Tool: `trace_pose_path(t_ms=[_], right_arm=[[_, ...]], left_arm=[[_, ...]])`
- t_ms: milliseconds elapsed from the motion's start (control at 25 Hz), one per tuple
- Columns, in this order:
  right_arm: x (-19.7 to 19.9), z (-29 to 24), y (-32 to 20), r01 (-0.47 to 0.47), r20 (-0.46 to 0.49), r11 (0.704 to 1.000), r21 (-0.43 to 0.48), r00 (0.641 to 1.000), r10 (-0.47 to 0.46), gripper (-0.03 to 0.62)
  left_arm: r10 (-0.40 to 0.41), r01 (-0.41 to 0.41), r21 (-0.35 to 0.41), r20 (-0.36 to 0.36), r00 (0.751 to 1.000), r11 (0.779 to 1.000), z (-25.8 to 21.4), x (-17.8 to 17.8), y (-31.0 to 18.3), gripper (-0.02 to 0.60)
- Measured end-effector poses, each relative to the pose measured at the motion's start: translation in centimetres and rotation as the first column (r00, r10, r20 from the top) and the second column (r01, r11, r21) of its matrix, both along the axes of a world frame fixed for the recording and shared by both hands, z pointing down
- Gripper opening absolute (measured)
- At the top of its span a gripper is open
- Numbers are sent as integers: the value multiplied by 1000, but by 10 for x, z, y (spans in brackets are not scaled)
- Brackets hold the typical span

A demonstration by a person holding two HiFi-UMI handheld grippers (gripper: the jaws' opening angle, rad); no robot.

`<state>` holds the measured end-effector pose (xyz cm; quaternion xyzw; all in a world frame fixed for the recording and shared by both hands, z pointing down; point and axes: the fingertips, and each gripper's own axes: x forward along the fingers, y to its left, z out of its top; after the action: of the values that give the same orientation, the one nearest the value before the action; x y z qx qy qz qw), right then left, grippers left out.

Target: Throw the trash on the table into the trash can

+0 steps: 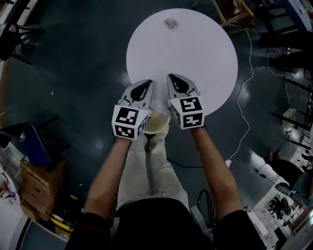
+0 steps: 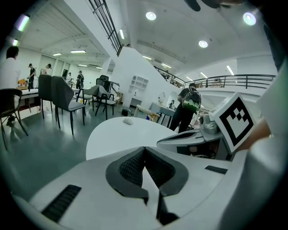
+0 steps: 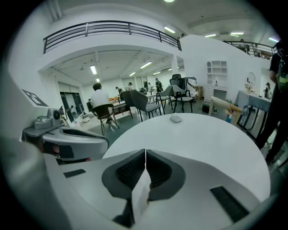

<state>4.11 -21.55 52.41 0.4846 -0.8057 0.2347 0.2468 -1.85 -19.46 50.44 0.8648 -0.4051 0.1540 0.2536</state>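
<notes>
A small crumpled piece of trash [image 1: 170, 22] lies near the far edge of the round white table [image 1: 205, 53]. It also shows in the left gripper view as trash [image 2: 128, 120] and in the right gripper view as trash [image 3: 175, 118]. My left gripper [image 1: 144, 87] and right gripper [image 1: 176, 82] hover side by side over the table's near edge, well short of the trash. Both are shut with nothing between the jaws, as the left gripper [image 2: 144, 149] and right gripper [image 3: 145, 152] show. No trash can is in view.
A white cable [image 1: 243, 93] runs over the dark floor right of the table. A wooden frame [image 1: 234, 14] stands at the back right, and boxes [image 1: 41, 180] sit at the left. Grey chairs [image 2: 63, 96] and several people stand beyond the table.
</notes>
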Motion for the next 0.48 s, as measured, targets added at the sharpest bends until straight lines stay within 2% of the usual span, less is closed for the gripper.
trace_pose_path(t_ms=[200, 480], right_arm=[[10, -5, -54, -38, -8, 998, 59, 999, 39, 21], [22, -1, -117, -38, -72, 993, 111, 996, 46, 21]], left_arm=[[-20, 21, 32, -12, 1000, 999, 1, 6, -48, 15], [20, -21, 90, 2, 1000, 996, 1, 21, -97, 15]])
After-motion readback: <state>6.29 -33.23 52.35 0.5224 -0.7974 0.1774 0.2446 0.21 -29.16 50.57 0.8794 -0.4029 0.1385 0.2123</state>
